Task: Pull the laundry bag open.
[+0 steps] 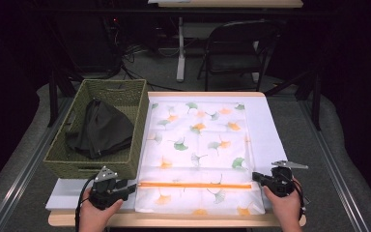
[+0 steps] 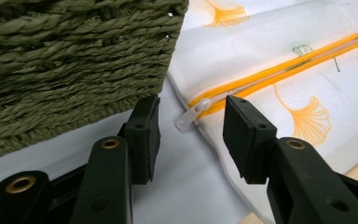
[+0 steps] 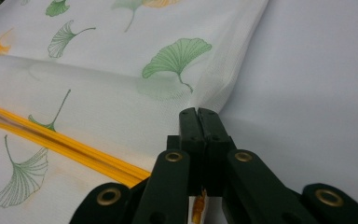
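Your left gripper (image 2: pixel 191 126) stands with its jaws partly apart, and the clear zip pull (image 2: pixel 192 115) lies just ahead of the gap between them, untouched by either pad. The pull sits at the left end of the orange zipper (image 1: pixel 194 185), right at the edge of the bag (image 1: pixel 198 154) and near the front corner of the basket (image 1: pixel 96 166).

Your right gripper (image 3: pixel 199 122) has its 2 jaws pressed together on the bag's right edge, with a fold of white mesh and a scrap of orange caught between the pads (the orange shows below the jaws in the right gripper view).

In the high view the bag lies flat on the white sheet (image 1: pixel 270 125), its long axis running away from you toward the far side of the table (image 1: pixel 174 221). The zipper runs across it from left to right, near the front end, between your 2 grippers. A dark cloth (image 1: pixel 100 129) lies in the basket, to the left of the bag.
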### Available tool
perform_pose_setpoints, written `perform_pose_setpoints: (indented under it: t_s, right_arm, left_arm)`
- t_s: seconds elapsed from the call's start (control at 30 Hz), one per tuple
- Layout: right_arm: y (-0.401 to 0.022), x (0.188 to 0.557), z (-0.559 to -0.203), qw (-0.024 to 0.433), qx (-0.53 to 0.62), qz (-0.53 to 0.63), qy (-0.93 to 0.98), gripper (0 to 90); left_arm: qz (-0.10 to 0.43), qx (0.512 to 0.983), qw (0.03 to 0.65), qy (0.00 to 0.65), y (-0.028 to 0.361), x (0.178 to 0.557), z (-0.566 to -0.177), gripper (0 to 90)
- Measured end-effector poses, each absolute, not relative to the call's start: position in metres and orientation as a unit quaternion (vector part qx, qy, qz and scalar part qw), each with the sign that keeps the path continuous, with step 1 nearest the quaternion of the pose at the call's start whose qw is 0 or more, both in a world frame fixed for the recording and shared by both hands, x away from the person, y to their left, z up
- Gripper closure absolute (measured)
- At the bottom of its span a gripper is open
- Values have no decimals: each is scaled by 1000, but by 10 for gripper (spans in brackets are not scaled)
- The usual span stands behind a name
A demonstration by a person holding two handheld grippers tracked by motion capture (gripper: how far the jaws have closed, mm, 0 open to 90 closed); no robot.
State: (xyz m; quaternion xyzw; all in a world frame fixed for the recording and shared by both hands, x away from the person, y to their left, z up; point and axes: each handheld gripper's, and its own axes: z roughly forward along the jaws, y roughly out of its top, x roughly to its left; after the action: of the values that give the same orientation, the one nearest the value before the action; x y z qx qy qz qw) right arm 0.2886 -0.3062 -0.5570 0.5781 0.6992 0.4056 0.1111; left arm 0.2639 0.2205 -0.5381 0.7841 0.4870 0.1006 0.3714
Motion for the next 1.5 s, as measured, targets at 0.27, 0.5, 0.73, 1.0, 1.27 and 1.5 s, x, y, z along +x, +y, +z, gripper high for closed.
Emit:
perform_pose_setpoints:
  t_s: [0.27,0.5,0.73,1.0,1.27,1.5]
  right_arm:
    - [-309,290,-556,117,577,412,696,779]
    - [-307,287,-544,137,569,400,706,651]
    - [-297,284,-526,153,544,393,725,600]
    - [-275,288,-508,148,516,394,746,552]
    - [-244,299,-496,148,489,390,766,550]
    - [-212,309,-492,134,466,392,782,550]
  left_arm:
    - [111,783,372,486,223,262,-536,549]
    - [115,780,374,489,226,260,-535,542]
    - [117,777,375,491,226,260,-535,539]
    - [116,778,377,490,225,260,-535,528]
    - [117,775,379,491,227,260,-535,526]
    - [116,776,379,491,227,261,-536,526]
